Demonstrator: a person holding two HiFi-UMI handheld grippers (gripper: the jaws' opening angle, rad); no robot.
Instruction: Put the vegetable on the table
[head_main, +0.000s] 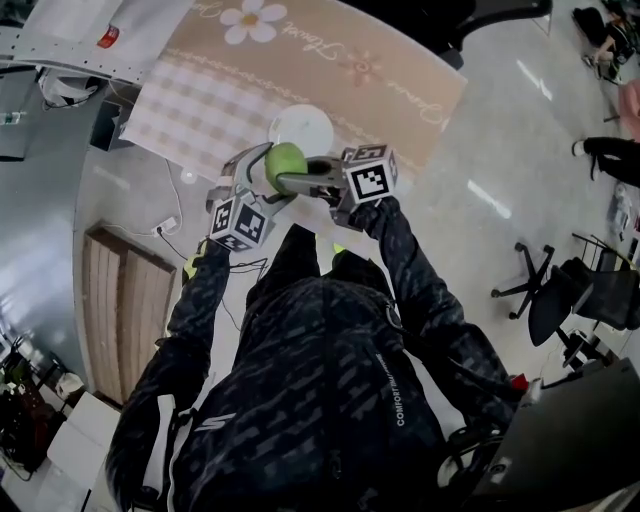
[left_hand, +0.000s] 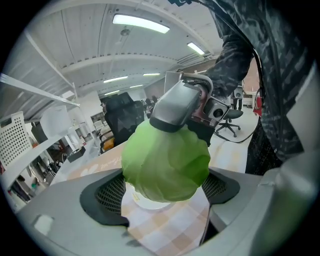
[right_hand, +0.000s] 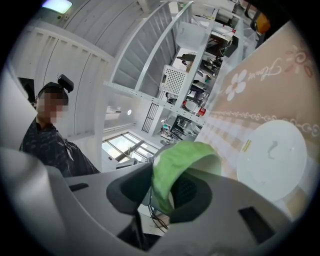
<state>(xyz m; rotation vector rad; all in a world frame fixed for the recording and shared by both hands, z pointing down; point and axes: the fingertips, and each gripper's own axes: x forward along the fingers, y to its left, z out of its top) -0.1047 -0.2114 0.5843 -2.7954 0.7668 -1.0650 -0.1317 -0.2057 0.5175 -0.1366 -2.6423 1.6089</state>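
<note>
**Cabbage held over the plate**

Both claws grasp the green cabbage (head_main: 285, 160). The left claw (left_hand: 165, 192) clamps its body from both sides, and the right claw (right_hand: 160, 187) pinches a leaf. The cabbage hangs above the white plate (right_hand: 272, 157) on the cloth-covered counter (head_main: 200, 100).
</note>
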